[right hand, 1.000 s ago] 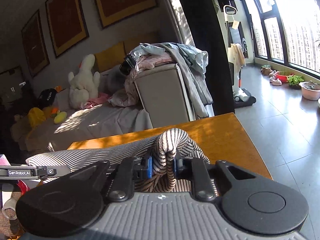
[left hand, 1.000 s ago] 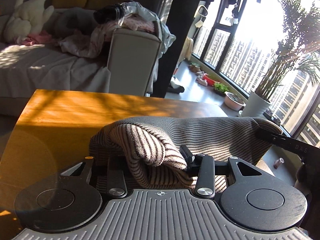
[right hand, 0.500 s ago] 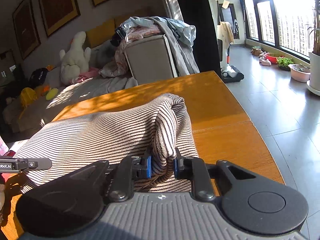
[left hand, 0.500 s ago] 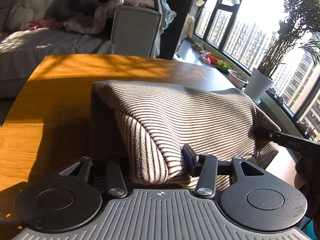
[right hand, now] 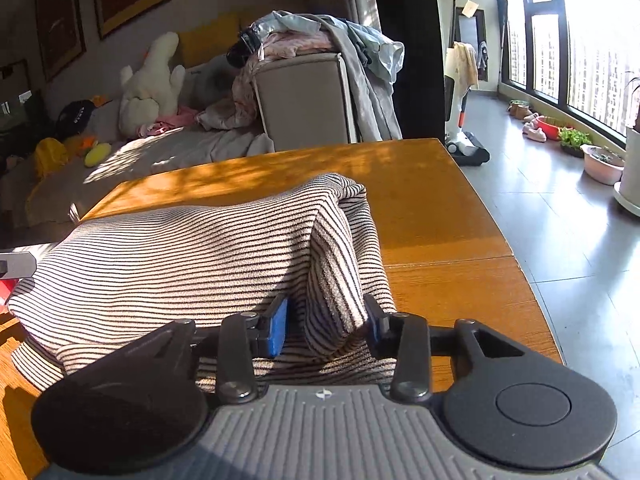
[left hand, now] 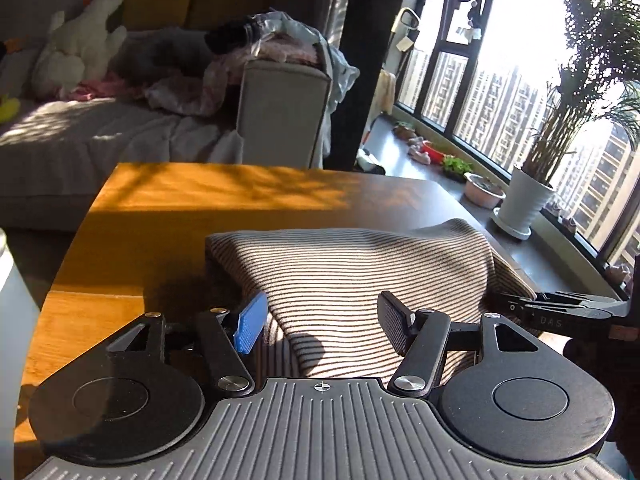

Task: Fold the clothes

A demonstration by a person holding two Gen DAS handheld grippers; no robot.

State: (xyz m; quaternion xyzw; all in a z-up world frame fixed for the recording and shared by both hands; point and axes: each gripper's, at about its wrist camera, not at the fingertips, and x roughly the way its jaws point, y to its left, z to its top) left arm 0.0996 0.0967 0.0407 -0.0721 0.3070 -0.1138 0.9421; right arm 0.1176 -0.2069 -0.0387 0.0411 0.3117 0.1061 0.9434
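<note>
A brown-and-white striped garment [left hand: 352, 272] lies folded on the wooden table [left hand: 192, 208]. My left gripper [left hand: 322, 322] sits at its near edge. Its jaws are opening, and the cloth lies between them without either pad pressing on it. In the right wrist view the garment [right hand: 180, 256] has a raised fold at its right end. My right gripper [right hand: 325, 328] straddles that fold. Its jaws are opening too, with a gap at the blue pad [right hand: 276, 330]. The right gripper's finger [left hand: 560, 314] shows at the garment's right end in the left view.
A sofa [right hand: 304, 96] heaped with loose clothes and a white plush toy [right hand: 150, 84] stands beyond the table's far edge. A potted plant [left hand: 528, 200] and bowls line the window at the right. An upright floor cleaner [right hand: 460, 120] stands past the table's right corner.
Both grippers were shut on bunched folds of the striped garment and have opened. The garment has come down and now rests on the table. The left gripper has drawn back a little.
</note>
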